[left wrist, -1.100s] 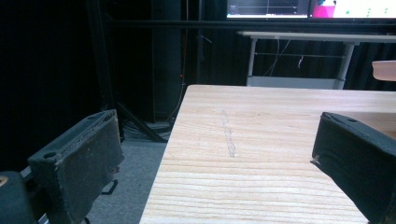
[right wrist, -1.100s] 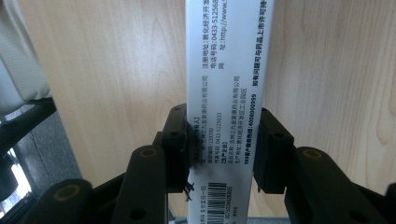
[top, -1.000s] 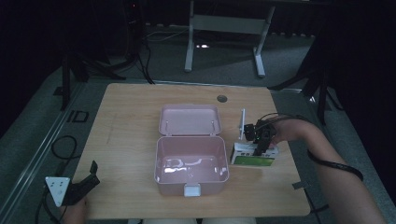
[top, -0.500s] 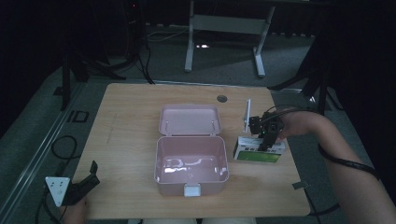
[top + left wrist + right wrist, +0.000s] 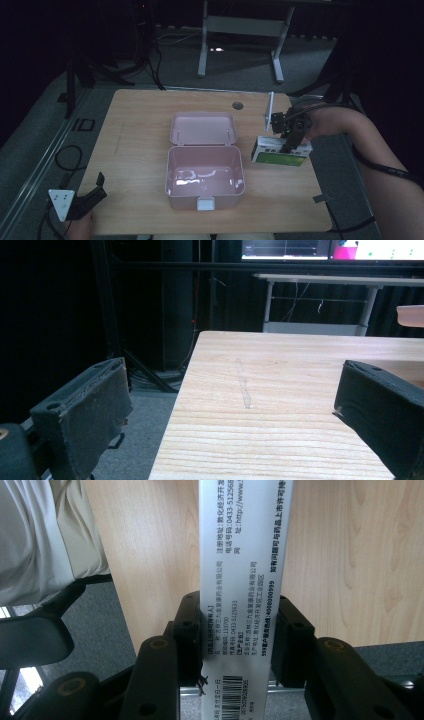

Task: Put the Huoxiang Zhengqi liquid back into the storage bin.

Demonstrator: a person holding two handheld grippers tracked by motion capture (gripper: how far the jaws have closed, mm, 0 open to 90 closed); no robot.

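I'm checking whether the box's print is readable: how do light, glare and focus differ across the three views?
High view: dim, dark surroundings, glare patches in the open pink plastic box; the green-and-white carton under the right gripper shows no legible text. Right gripper view: bright, mid-carton print sharp, barcode end blurred. Left gripper view: wooden table evenly lit, left gripper jaws soft-focused.

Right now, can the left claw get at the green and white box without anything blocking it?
Probably not directly: the left claw sits open at the near left corner, and the open pink case stands between it and the box, which the right claw already grips.
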